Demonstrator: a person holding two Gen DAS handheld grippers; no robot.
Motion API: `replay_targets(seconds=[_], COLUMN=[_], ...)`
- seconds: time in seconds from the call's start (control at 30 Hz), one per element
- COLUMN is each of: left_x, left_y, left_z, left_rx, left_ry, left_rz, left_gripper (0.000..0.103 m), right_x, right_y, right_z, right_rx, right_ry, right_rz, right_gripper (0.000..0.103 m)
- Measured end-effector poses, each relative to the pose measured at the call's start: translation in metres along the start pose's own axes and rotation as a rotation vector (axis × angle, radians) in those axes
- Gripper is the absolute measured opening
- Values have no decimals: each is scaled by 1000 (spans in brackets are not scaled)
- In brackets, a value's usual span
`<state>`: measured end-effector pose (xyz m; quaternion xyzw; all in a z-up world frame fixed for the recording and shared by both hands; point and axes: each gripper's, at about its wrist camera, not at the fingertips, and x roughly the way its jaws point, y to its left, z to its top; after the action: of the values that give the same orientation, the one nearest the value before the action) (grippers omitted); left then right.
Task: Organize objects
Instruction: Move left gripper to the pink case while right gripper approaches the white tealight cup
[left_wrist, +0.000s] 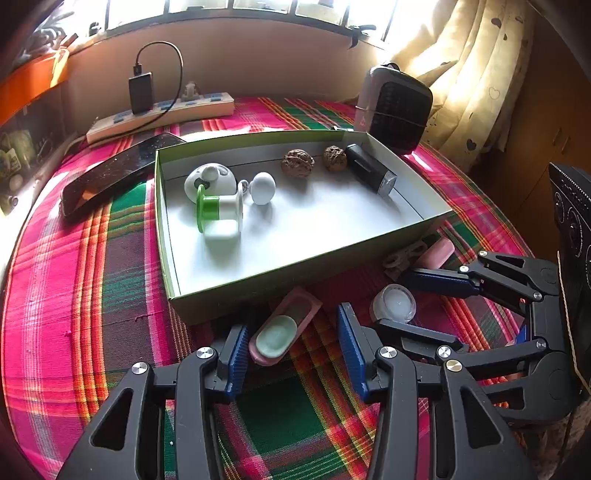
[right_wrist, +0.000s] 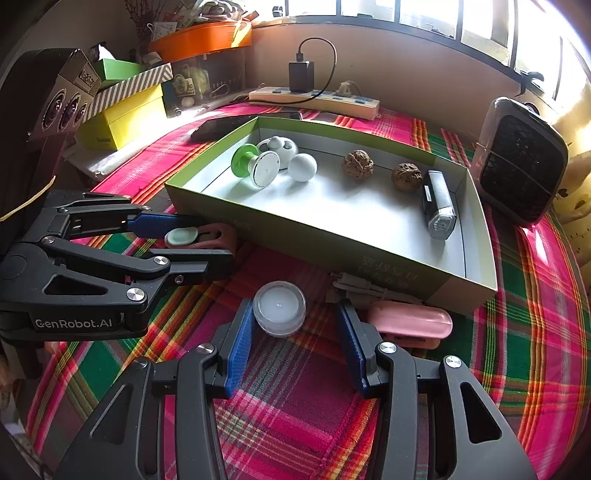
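while both claws gape, left claw (left_wrist: 293, 354) flanks pink case (left_wrist: 282, 325), right claw (right_wrist: 293, 349) flanks candle (right_wrist: 279, 308)

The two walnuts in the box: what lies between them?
Nothing; only bare white floor of the box separates the left walnut and right walnut, in both views.

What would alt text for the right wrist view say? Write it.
Open right tongs straddle a small clear jar on plaid cloth. At left, the left tongs bracket a pink-and-mint case beside the green box.
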<state>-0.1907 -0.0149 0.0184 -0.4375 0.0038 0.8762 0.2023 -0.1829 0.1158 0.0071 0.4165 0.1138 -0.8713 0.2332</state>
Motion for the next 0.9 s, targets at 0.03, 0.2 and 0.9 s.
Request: replay_targets(seconds=[0.03, 0.2, 0.9], left_x=[0, 0, 1], left_y=[-1, -2, -5], left_z=[0, 0, -2], left_rx=[2, -2, 8], left_ry=[-2, -9, -9], left_rz=[5, 17, 86], left_gripper=[43, 43, 16], right_x=[0, 1, -1], right_y=[0, 0, 3], right_z=[0, 0, -1], right_rx=[0, -1, -13], right_ry=[0, 0, -4], right_rz=[0, -4, 4], right_gripper=[46, 46, 37])
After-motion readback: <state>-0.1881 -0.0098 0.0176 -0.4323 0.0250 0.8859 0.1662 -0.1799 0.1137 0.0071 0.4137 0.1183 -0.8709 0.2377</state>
